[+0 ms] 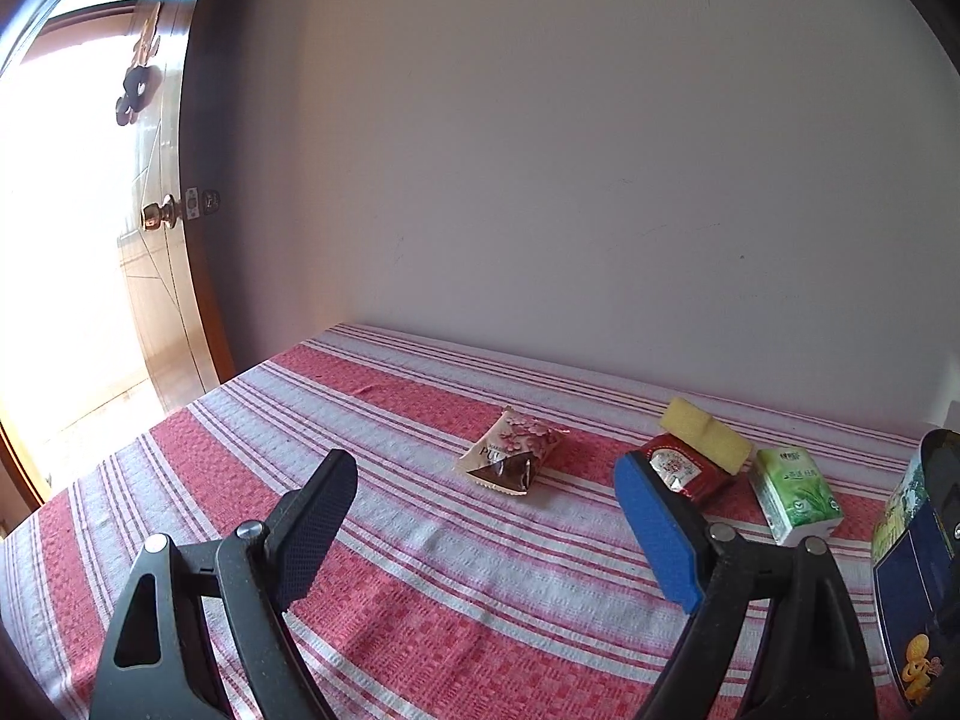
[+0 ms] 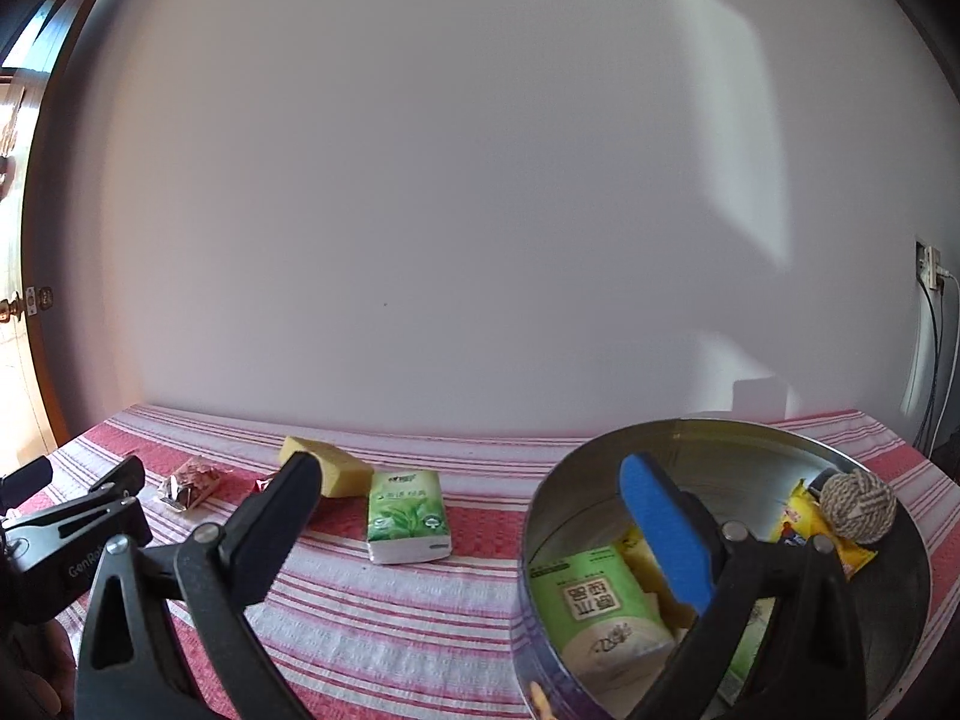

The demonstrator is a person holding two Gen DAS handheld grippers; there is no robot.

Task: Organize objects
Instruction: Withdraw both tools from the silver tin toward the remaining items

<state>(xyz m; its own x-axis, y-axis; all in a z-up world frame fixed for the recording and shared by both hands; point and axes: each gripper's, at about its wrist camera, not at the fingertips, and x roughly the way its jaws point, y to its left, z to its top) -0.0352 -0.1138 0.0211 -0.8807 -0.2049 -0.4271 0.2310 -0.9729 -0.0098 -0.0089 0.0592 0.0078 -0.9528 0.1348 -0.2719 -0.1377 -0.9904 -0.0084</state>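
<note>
On the red-and-white striped cloth (image 1: 420, 540) lie a beige flowered snack packet (image 1: 510, 459), a red sachet (image 1: 684, 471) with a yellow sponge (image 1: 705, 435) on it, and a green tissue pack (image 1: 795, 495). My left gripper (image 1: 480, 516) is open and empty, just short of the packet. My right gripper (image 2: 468, 516) is open and empty, its blue finger over the round metal tin (image 2: 900, 600). The tin holds a green tissue pack (image 2: 594, 606), a yellow packet (image 2: 804, 525) and a rope ball (image 2: 858, 507). The sponge (image 2: 336, 471), tissue pack (image 2: 405, 516) and snack packet (image 2: 192, 483) also show in the right wrist view.
A white wall stands right behind the table. An open wooden door (image 1: 162, 240) with a brass knob is to the left. The tin's edge (image 1: 918, 570) is at the far right of the left wrist view. A wall socket with cables (image 2: 933, 267) is at the right.
</note>
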